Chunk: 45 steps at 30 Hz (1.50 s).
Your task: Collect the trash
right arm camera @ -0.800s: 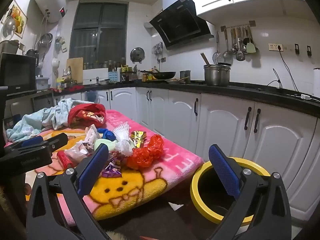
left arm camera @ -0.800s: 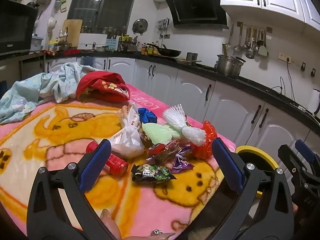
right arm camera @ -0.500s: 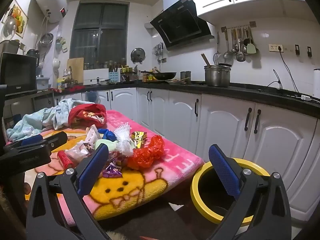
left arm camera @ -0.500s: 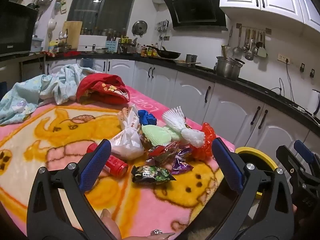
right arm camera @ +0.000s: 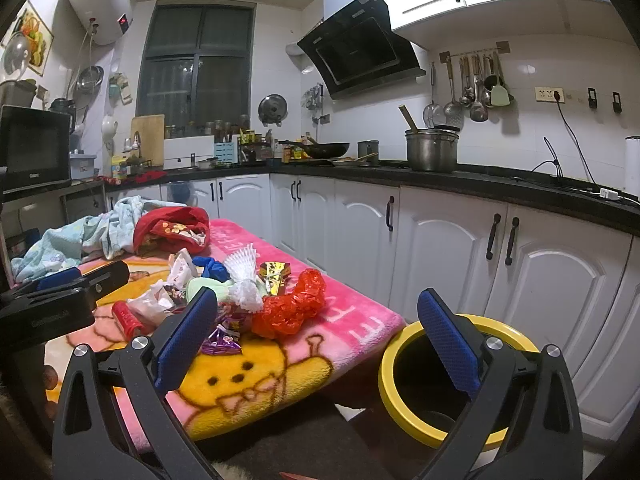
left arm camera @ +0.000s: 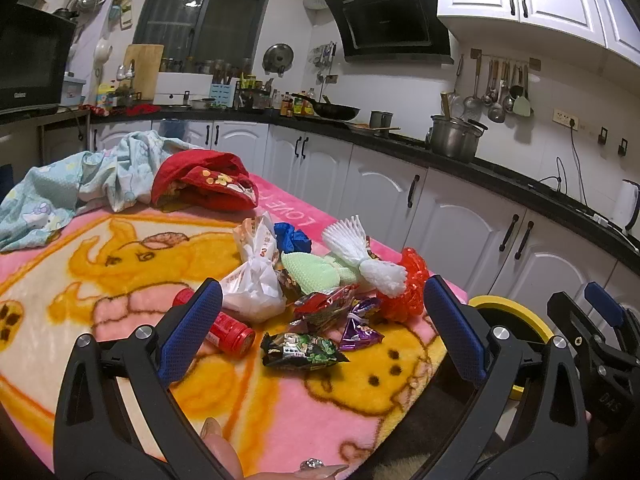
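While both cameras hold nearly the same framing as in the earlier frames, little has changed: in the left wrist view the trash pile sits a touch higher, and nothing on the blanket (left arm camera: 120, 264) has shifted. The left gripper (left arm camera: 320, 332) stands with jaws wide apart and empty, above the near edge of the pile. The right gripper (right arm camera: 316, 340) is likewise spread wide and empty, off the table's corner; its right finger overlaps the bin's rim in the picture.

Trash, all on the pink-and-yellow blanket: dark green snack wrapper (left arm camera: 300, 350) nearest, purple wrapper (left arm camera: 360, 330) just beside it, red snack wrapper (left arm camera: 324, 304), red bottle (left arm camera: 228, 330) lying on its side, white plastic bag (left arm camera: 254, 280), pale green foam net (left arm camera: 316, 266), white foam net (left arm camera: 360, 248), red plastic bag (right arm camera: 292, 304), blue crumpled piece (left arm camera: 292, 236), gold wrapper (right arm camera: 274, 276).

Container: yellow-rimmed bin (right arm camera: 400, 364) on the floor just beside the table's corner; its inside is dark, contents cannot be told.
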Available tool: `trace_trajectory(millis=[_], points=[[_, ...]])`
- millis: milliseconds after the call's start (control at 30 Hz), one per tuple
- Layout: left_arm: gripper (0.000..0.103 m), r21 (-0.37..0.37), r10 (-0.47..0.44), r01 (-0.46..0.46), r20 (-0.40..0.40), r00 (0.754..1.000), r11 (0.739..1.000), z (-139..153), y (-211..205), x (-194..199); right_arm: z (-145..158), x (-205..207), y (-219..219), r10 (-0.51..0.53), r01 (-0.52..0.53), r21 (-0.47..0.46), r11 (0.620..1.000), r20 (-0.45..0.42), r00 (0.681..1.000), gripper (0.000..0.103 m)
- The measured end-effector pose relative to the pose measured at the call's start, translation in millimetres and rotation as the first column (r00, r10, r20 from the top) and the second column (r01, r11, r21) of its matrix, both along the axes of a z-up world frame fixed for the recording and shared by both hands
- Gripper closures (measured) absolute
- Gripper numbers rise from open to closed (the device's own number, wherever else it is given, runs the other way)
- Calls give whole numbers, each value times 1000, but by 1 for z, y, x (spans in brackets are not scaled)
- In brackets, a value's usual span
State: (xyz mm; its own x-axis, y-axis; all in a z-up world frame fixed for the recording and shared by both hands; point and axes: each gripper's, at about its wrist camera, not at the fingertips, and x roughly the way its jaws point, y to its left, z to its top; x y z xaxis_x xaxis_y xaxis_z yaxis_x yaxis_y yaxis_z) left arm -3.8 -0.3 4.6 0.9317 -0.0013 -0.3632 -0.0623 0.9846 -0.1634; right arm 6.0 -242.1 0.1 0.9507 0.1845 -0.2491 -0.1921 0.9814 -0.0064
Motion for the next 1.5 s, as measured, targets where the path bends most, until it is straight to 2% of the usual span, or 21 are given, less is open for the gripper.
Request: trace_trajectory(millis=[1100,1233,1500], points=[[10,-3,-2,2,10,1000,1000,2,-1,-1,0,-1,3,1,-1,-3,1000,-1,1000,6],[10,-5,-1,1,9,1000,1000,4,-2,-2,-1,4,-3,19,-19,-12,1000,-7,1000,6],[11,-32,52,-54,-45,998,998,8,13,12,-1,12,22,98,-101,-57,993,-49,994,6]])
